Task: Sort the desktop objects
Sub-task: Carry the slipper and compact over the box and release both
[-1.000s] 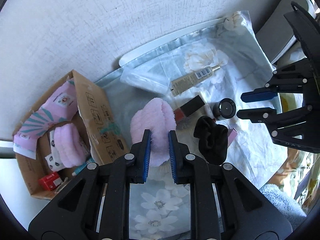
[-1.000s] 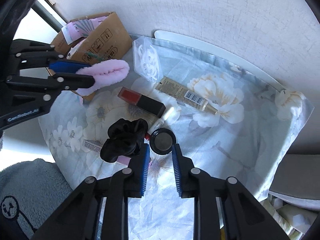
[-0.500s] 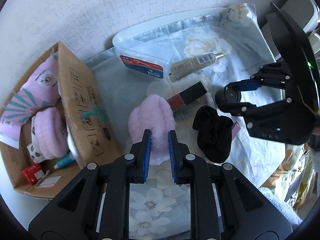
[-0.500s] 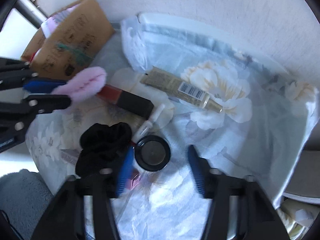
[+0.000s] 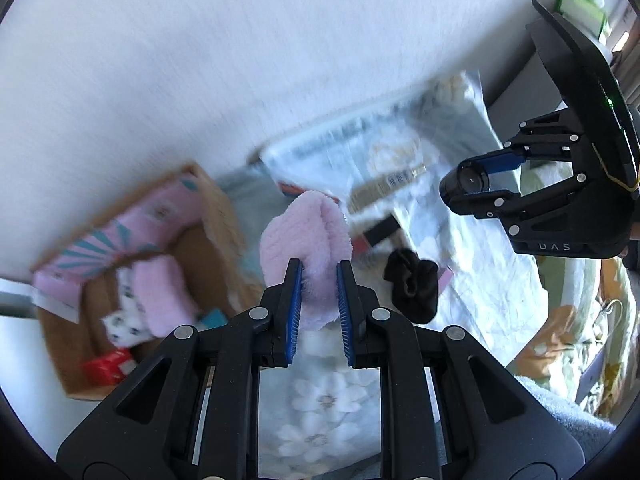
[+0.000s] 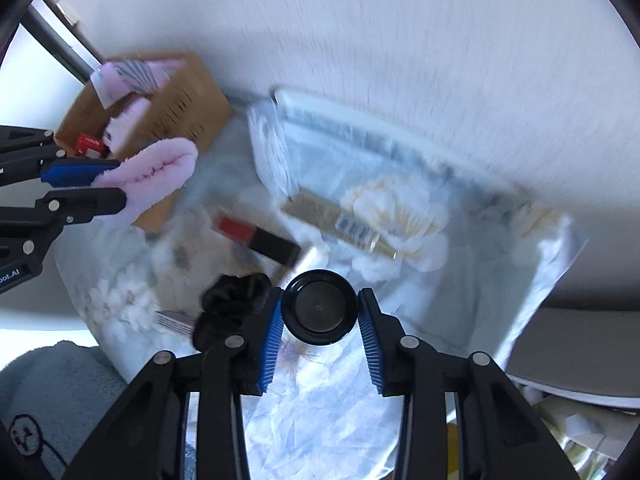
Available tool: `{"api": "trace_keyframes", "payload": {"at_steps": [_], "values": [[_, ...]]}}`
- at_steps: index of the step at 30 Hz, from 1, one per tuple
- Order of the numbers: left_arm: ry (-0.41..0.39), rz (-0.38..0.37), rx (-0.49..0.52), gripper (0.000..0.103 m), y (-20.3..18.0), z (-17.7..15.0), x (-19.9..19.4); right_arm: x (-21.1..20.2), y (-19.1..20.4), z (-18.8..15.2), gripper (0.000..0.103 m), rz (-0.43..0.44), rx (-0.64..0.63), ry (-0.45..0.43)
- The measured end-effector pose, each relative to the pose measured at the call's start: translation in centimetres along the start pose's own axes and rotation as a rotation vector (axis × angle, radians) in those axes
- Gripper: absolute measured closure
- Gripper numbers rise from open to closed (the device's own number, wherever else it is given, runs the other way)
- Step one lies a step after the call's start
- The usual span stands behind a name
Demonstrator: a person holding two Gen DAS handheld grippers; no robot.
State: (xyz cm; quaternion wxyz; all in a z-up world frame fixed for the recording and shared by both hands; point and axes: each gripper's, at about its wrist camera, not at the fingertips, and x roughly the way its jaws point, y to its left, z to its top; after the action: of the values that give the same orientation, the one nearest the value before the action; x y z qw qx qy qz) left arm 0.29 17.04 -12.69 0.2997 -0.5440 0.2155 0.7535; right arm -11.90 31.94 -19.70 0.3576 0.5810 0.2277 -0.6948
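While left gripper (image 5: pixel 319 280) clamps pink puff (image 5: pixel 306 236) — long axis forward — right gripper (image 6: pixel 320 312) clamps black jar (image 6: pixel 319 307).

The right gripper (image 6: pixel 319 316), whose jaws have just been opening and then closing, is now clamping the round black compact (image 6: pixel 319 306), which is no longer lying on the floral cloth (image 6: pixel 320 408) beside the black scrunchie (image 6: pixel 230 308). The left gripper (image 5: pixel 319 298) is carrying the pink fluffy puff (image 5: pixel 306 240) clear of the cloth, and the cardboard box (image 5: pixel 208 216) is sitting closer in the left of its view.
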Motion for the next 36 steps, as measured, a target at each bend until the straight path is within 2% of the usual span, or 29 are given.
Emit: {"api": "trace_keyframes", "payload": {"at_steps": [6,12,21,25,30,36], "values": [[-0.070,0.046,-0.045,0.088,3.8,-0.2,-3.8,-3.1,2.9,3.3,0.069,-0.006,-0.062,-0.045],[-0.078,0.102,-0.137,0.088,9.7,-2.1,-5.0,-4.5,8.2,8.1,0.069,0.011,-0.179,-0.069],[-0.064,0.164,-0.292,0.088,18.3,-6.1,-4.3,-2.3,19.3,14.3,0.069,0.085,-0.350,-0.071],[-0.042,0.251,-0.334,0.088,21.1,-7.9,-3.1,0.0,23.0,15.6,0.069,0.099,-0.407,-0.036],[-0.017,0.225,-0.381,0.088,23.1,-9.7,-1.3,2.9,24.7,16.6,0.069,0.104,-0.414,0.021],[-0.013,0.179,-0.391,0.085,23.4,-10.0,-0.6,4.6,25.4,16.5,0.069,0.093,-0.418,0.066]]}}
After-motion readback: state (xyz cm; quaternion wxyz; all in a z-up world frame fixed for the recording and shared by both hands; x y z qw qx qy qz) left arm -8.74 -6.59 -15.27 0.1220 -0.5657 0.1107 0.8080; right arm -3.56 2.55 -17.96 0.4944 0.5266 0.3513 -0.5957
